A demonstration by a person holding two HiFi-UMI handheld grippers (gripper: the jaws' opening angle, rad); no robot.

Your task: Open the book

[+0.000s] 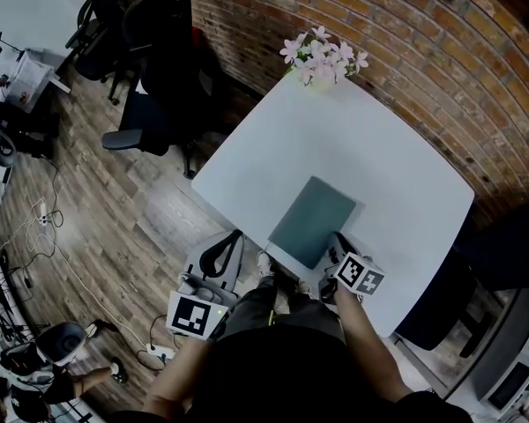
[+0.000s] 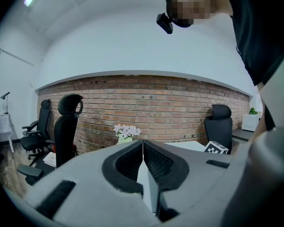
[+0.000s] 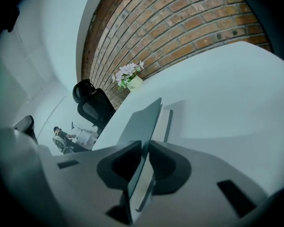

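A teal book [image 1: 313, 221] lies flat on the white table [image 1: 388, 148], close to its near edge. My right gripper [image 1: 335, 247] is at the book's near right corner. In the right gripper view the thin cover [image 3: 141, 119] runs between the pads of that gripper [image 3: 145, 148], which are shut on it, and the cover stands a little off the pale page block [image 3: 163, 119]. My left gripper [image 1: 230, 241] hangs beside the table's near left edge, away from the book. Its jaws [image 2: 143, 144] meet with nothing between them.
A pot of pink flowers [image 1: 322, 57] stands at the table's far corner by the brick wall [image 1: 441, 51]. Black office chairs [image 1: 159, 60] stand on the wooden floor to the left. Cables [image 1: 44, 227] lie on the floor. A dark chair [image 1: 441, 307] sits at the right.
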